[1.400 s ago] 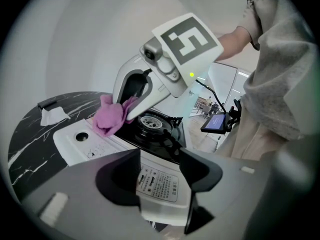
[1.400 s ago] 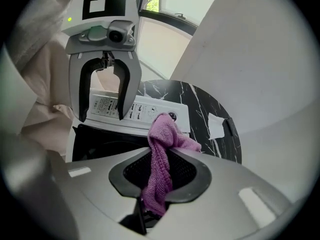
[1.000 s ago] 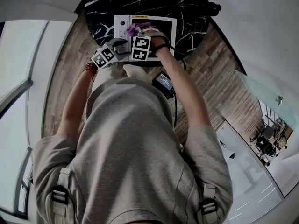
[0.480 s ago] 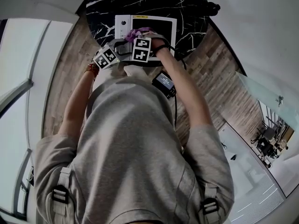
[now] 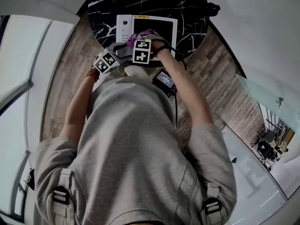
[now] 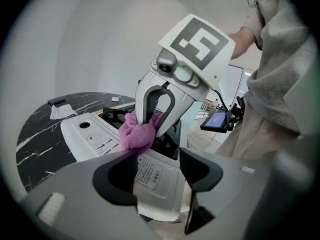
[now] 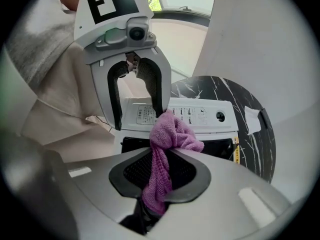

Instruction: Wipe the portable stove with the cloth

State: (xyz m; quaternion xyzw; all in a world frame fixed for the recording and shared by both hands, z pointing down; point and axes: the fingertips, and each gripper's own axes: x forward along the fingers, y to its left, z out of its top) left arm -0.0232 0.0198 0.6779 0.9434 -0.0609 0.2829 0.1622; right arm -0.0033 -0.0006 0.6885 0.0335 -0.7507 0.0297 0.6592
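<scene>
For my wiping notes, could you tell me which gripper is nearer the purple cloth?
Right: the right gripper pinches the cloth over the stove; the left gripper straddles the stove's near corner, just short of the cloth.

Head view: I'm looking from above the head of the person (image 5: 136, 149), steeply down past the shoulders, so the round table (image 5: 101, 11) and the stove (image 5: 123, 26) sit far off at the top edge. The left gripper view rides low and close at the stove's near corner, facing across it at the right gripper (image 6: 150, 126). The right gripper view hangs just over the stove, facing back at the left gripper (image 7: 138, 120) and the person's torso. All three share the stove and the purple cloth (image 7: 172, 134).
</scene>
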